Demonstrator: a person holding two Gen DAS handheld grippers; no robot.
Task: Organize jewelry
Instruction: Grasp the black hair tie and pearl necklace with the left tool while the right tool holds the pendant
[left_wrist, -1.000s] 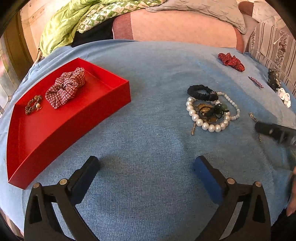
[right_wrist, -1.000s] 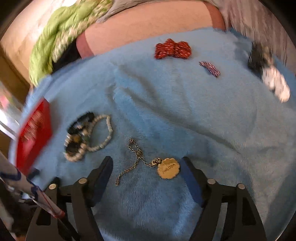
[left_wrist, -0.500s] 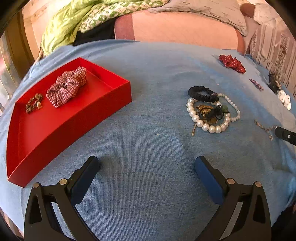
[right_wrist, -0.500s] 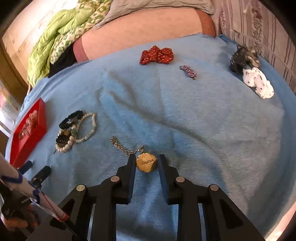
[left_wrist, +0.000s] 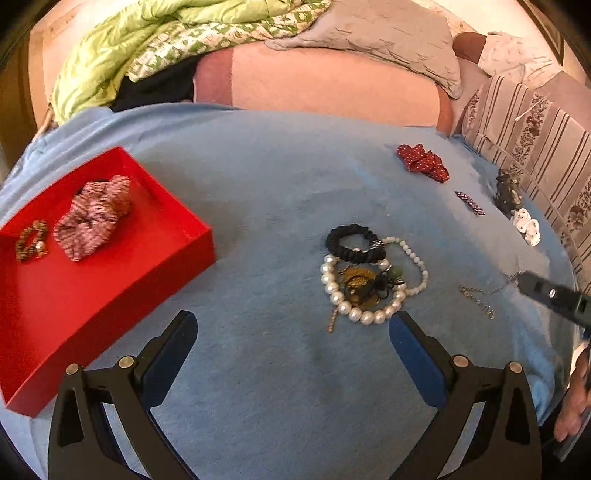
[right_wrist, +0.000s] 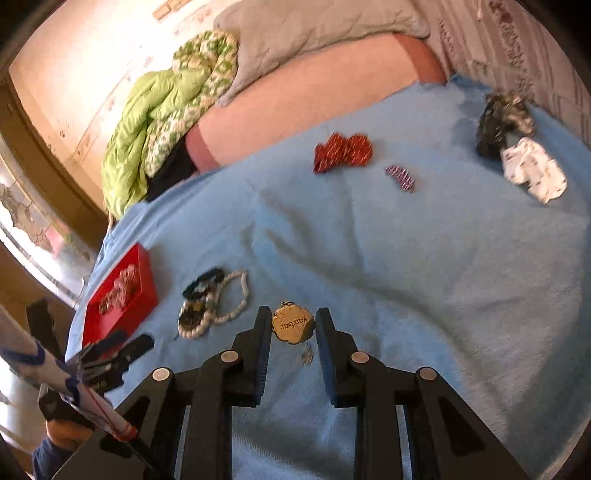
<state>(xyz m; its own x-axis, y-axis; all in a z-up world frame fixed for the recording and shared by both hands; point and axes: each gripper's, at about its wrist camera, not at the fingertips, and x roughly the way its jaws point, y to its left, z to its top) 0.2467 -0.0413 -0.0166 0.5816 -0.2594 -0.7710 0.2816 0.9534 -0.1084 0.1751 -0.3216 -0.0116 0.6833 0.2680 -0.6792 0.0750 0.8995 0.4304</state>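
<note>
- We have the right gripper (right_wrist: 291, 328) over the blue blanket (right_wrist: 443, 277) on the bed, and its jaws have just been closing: they now stand narrow, clamped on the gold pendant (right_wrist: 293, 326), whose face reads "JINLUDA".
- A bit of its chain (right_wrist: 307, 355) hangs just below the pendant, between the jaws; from the left wrist view we see the chain (left_wrist: 476, 300) trailing across the blanket toward the right gripper's tip (left_wrist: 532, 286).
- Our left gripper (left_wrist: 291, 328) hovers over bare blanket with its jaws wide apart and nothing between them.
- We take the red tray (left_wrist: 122, 291) as our landmark: it sits on the blanket to the left of the left gripper.
- Inside the tray lie a red checked scrunchie (left_wrist: 94, 219) and, just left of it, a small brown beaded piece (left_wrist: 31, 240).
- Well to the right of the tray sits a jewelry pile: a large pearl bracelet (left_wrist: 354, 308), a black hair tie (left_wrist: 352, 243) touching its far side, and a thinner pearl string (left_wrist: 417, 266) looping to the right.
- Farther from the tray, toward the bed's far right, we spot a red dotted bow (left_wrist: 423, 162), then a small striped clip (left_wrist: 469, 202), then a dark piece (left_wrist: 509, 190) beside a white spotted one (left_wrist: 528, 230).
- Behind the blanket we see a green quilt (left_wrist: 147, 44) and a grey pillow (left_wrist: 388, 40).
</note>
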